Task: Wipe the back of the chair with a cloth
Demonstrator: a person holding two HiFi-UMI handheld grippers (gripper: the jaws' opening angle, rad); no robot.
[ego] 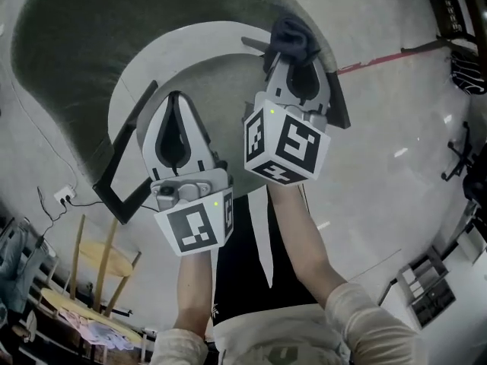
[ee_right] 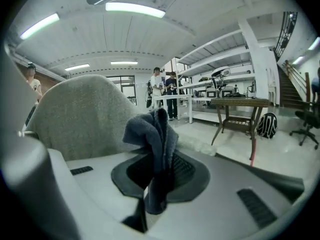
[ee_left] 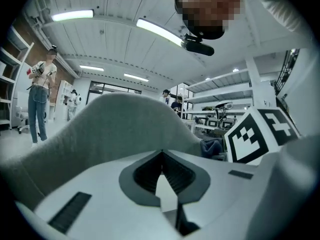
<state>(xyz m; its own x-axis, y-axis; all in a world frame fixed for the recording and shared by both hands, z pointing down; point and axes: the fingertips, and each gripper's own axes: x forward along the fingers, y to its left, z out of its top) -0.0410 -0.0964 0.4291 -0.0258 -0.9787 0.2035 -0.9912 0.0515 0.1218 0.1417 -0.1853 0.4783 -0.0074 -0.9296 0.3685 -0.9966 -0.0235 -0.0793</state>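
The chair has a grey upholstered back inside a white shell, and it lies below both grippers in the head view. My right gripper is shut on a dark blue cloth, which bunches up at the jaw tips over the chair's upper edge. In the right gripper view the cloth stands up between the jaws, with the grey chair back close behind on the left. My left gripper is shut on nothing and hovers over the white shell. The left gripper view shows the chair back just beyond the jaws and the cloth to the right.
A wooden table, a backpack and an office chair stand on the right of the room. People stand at the far benches and at the left. A wooden chair is at lower left.
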